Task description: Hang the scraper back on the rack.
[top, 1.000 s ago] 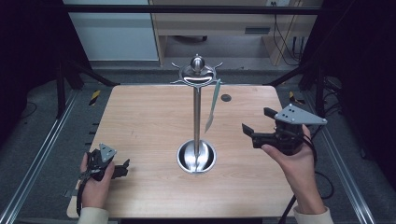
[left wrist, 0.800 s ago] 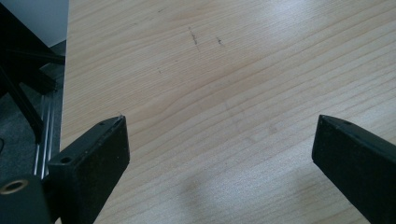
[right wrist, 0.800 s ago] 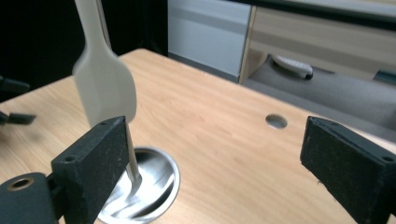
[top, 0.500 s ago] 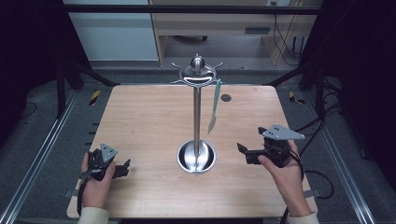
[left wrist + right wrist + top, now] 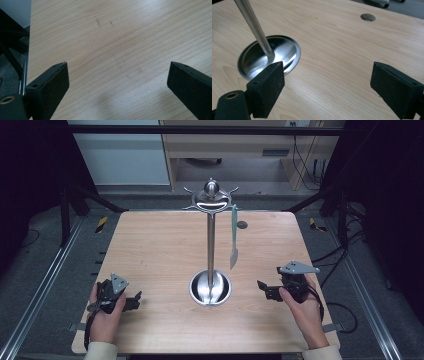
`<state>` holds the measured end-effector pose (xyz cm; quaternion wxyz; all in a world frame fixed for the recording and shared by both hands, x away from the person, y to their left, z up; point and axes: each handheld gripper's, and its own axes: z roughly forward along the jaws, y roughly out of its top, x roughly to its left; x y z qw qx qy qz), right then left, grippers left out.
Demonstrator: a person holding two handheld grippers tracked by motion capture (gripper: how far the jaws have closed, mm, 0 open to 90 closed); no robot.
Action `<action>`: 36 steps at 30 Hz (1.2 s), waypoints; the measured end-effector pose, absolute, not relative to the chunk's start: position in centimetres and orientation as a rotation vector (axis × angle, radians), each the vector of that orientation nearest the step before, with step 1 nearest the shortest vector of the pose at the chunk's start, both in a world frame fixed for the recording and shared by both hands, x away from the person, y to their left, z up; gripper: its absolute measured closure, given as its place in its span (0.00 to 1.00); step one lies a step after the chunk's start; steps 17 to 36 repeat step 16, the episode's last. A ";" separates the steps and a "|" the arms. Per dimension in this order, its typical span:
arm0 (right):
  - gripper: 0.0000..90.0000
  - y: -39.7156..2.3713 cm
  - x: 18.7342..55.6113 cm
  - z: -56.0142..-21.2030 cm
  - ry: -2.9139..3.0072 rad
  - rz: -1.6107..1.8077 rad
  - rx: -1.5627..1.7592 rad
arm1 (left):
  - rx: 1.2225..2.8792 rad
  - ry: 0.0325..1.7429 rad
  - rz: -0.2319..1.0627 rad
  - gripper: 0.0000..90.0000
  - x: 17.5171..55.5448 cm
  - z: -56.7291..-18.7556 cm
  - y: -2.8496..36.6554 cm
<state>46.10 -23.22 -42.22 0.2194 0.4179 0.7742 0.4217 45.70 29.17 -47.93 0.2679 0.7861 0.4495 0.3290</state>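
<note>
Your left gripper (image 5: 131,302) sits at the lower left of the high view, jaws wide apart, holding nothing. Your right gripper (image 5: 265,289) sits at the lower right, jaws also wide apart and empty.

A knife (image 5: 233,237) hangs from the hook rack (image 5: 212,200) on top of the metal stand (image 5: 210,251), just right of the pole, near the middle. It hangs straight up and down, tip down. It looks thin, stiff, light and slippery. I think you should grab its handle, up high.
</note>
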 end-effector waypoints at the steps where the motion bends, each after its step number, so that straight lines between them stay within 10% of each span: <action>1: 0.14 -23.3 46.2 -42.6 2.144 1.160 1.158 | 2.122 1.212 0.888 0.04 45.7 -47.9 29.2; 36: 0.16 -24.8 47.1 -47.7 2.106 1.048 1.238 | 2.132 1.206 0.889 0.04 45.8 -48.0 29.0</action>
